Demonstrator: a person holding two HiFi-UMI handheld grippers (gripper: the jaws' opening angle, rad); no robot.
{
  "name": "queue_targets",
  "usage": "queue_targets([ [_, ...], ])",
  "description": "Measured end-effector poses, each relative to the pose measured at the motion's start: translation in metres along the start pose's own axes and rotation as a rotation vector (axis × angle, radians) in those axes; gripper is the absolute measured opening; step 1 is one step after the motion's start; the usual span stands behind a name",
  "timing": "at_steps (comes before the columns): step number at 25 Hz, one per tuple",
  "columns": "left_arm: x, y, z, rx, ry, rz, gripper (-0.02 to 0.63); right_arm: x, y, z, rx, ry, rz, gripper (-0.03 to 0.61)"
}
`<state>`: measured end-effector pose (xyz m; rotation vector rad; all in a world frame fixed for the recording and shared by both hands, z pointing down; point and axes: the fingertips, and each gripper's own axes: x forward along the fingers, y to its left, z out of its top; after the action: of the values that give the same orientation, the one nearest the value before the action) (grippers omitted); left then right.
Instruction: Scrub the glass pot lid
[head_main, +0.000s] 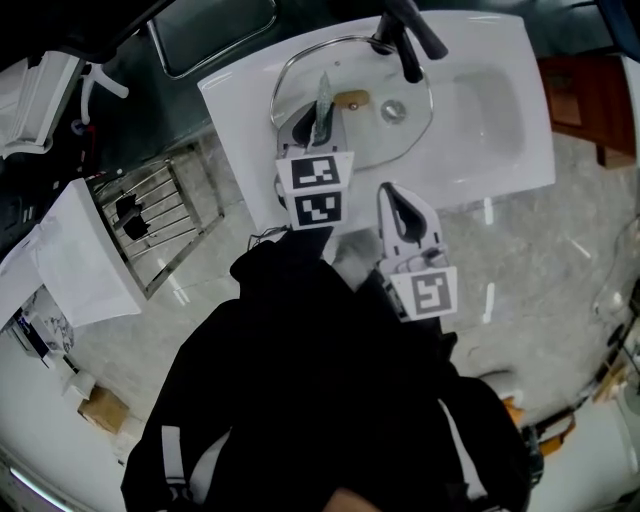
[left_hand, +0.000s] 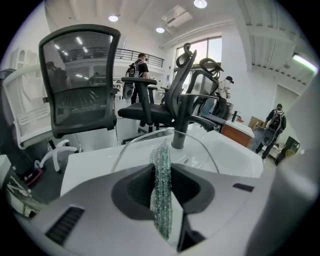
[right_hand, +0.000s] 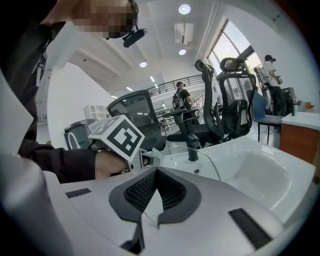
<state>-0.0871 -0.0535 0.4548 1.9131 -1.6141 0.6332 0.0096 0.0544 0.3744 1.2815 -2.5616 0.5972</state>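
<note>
The glass pot lid with a metal rim lies over the left part of a white washbasin top. My left gripper is shut on a green glittery scrub pad, which sticks up between its jaws over the lid. In the left gripper view the scrub pad stands in front of the lid's arc. My right gripper is at the lid's near edge. In the right gripper view its jaws are shut on the thin glass edge of the lid.
A black faucet stands at the back of the basin top, and the sunken bowl is to the right. A wire rack and a white box sit on the floor at left. Office chairs stand beyond.
</note>
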Motion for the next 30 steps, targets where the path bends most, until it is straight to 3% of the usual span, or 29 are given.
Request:
queue_targets([
  [14, -0.046, 0.059, -0.021, 0.034, -0.024, 0.204, 0.078, -0.001, 0.027, -0.010, -0.022, 0.019, 0.051, 0.002],
  [20, -0.055, 0.078, -0.034, -0.024, -0.002, 0.267, 0.080, -0.004, 0.031, -0.011, -0.036, 0.018, 0.060, 0.002],
  [30, -0.062, 0.085, -0.036, -0.092, 0.009, 0.285, 0.078, -0.007, 0.026, -0.011, -0.033, 0.016, 0.049, 0.002],
])
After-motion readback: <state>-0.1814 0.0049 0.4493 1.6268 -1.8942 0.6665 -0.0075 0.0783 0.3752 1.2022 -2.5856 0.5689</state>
